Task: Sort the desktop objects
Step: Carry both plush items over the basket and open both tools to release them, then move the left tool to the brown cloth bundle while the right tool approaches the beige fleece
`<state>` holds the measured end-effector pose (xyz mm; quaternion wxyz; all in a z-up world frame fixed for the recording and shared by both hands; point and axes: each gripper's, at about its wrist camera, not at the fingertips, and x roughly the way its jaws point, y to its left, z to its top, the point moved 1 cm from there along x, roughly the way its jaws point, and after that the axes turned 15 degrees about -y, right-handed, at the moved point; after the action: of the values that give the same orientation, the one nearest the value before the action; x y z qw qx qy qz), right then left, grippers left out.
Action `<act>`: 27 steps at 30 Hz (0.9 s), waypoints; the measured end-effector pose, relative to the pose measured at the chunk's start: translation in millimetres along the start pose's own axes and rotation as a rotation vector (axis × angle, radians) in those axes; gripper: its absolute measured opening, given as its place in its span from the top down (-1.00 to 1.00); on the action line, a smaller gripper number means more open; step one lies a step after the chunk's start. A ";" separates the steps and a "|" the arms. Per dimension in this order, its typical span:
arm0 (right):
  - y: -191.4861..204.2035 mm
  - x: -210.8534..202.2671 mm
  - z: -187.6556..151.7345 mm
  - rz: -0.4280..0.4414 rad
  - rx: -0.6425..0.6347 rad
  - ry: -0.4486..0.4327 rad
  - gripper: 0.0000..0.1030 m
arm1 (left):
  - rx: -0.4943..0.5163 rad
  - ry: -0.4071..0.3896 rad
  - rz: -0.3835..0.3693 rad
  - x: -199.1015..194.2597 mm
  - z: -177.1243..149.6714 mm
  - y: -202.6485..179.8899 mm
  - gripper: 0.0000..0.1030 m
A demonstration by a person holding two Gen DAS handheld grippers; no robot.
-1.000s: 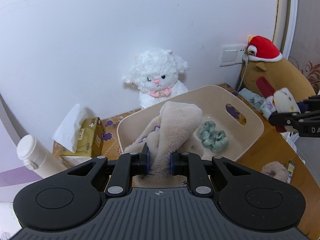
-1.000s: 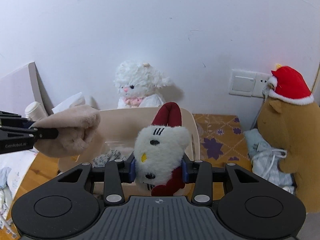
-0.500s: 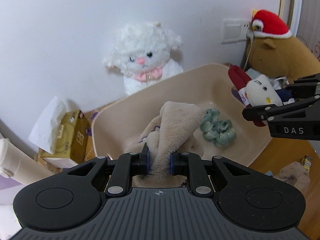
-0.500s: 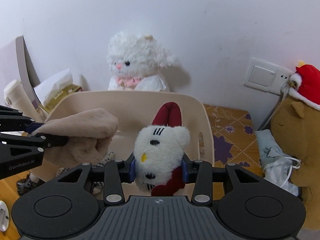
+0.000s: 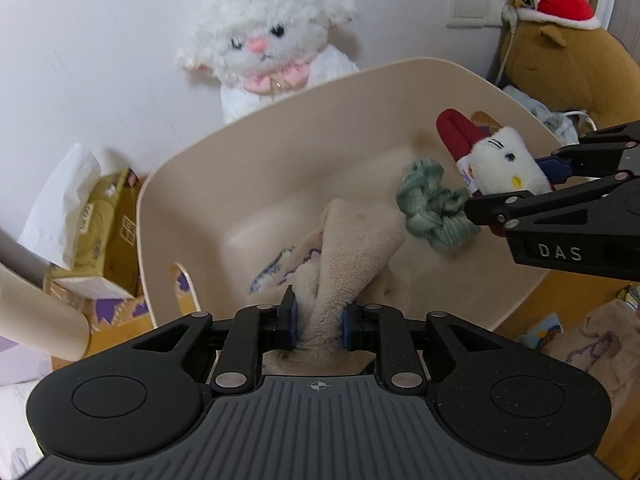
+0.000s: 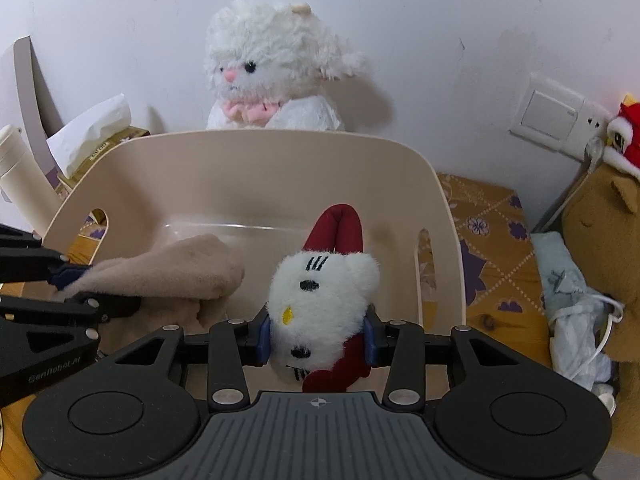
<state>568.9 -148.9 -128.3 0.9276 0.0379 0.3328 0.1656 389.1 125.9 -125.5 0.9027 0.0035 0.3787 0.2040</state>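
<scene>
My left gripper (image 5: 318, 322) clamps the beige cloth (image 5: 352, 248) over the bin (image 5: 280, 152); my right gripper (image 6: 318, 340) clamps the cat plush (image 6: 320, 296).

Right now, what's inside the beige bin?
A green scrunchie lies in the bin; the beige cloth and cat plush hang over it, hiding part of the floor.

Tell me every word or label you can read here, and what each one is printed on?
"DAS": white letters on the side of the right claw, seen from the left wrist camera.
"GenRobot.AI": faint grey letters on the side of the left claw, in the right wrist view.
Tissue box: red and gold print, too blurred to read.
Small packet at the right edge: too small to read.
</scene>
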 end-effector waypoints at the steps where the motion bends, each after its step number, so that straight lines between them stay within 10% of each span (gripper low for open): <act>1: -0.1 1.9 -1.1 0.000 0.003 0.011 -0.03 | -0.003 0.005 -0.001 0.3 -0.4 -0.4 0.59; 10: -5.6 -15.8 -1.5 0.006 0.026 -0.011 -0.68 | 0.012 -0.022 0.038 -12.5 -1.9 1.7 -0.34; 27: 12.7 -106.7 -3.1 0.015 0.004 -0.135 -1.00 | -0.171 -0.107 0.149 -86.4 -22.0 37.9 -0.61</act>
<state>486.1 -172.6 -63.9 0.9466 0.0532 0.2693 0.1691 305.8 125.4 -76.1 0.9010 -0.0348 0.3100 0.3015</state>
